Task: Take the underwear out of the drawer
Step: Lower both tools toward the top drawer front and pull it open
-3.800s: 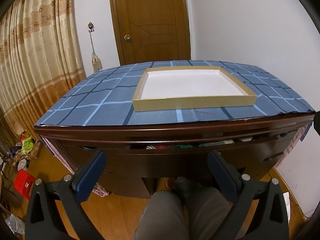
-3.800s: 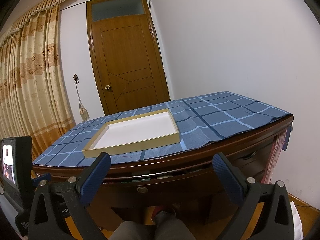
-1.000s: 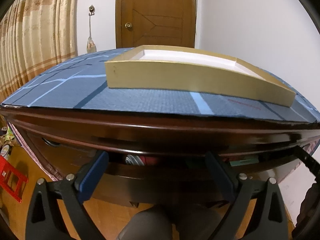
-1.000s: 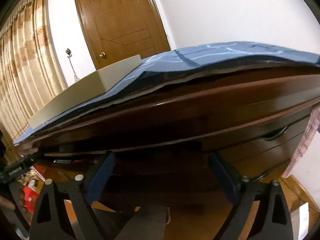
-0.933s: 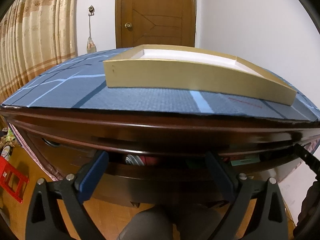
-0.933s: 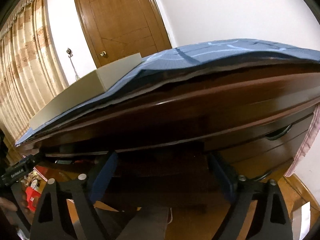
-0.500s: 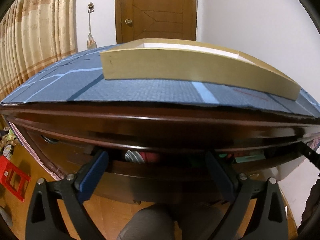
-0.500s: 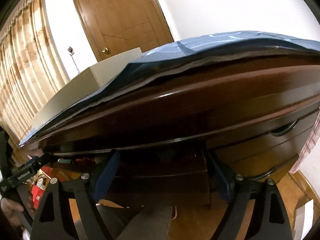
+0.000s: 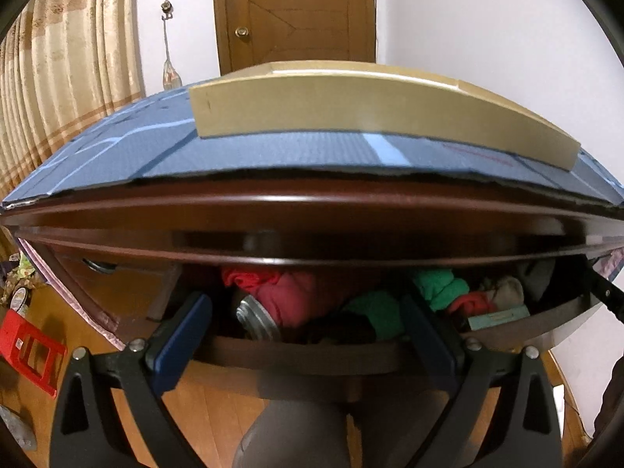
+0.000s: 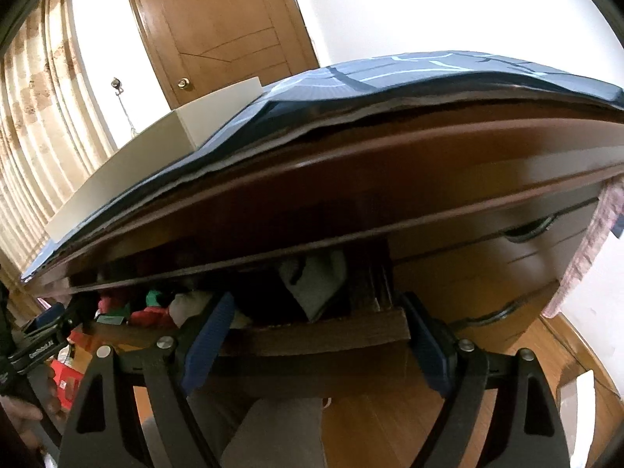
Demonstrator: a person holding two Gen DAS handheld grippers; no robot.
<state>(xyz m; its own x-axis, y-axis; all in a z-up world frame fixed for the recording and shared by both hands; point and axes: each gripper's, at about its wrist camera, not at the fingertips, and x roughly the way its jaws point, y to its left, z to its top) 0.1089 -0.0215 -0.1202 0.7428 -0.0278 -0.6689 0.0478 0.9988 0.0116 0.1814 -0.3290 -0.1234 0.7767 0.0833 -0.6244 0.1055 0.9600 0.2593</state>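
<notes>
1. The drawer (image 9: 296, 355) stands part open under the desk edge (image 9: 312, 210); bunched clothes lie inside, just ahead of both grippers.
2. The left gripper (image 9: 306, 335) is spread wide and empty, with a red garment (image 9: 288, 292) straight ahead between its fingers.
3. The right gripper (image 10: 316, 343) is also wide and empty, at the drawer's front lip; a grey-white piece (image 10: 316, 280) lies just beyond.
4. Which piece is underwear cannot be told.
5. The gap under the desk edge is low, so entry probably has to be flat.
</notes>
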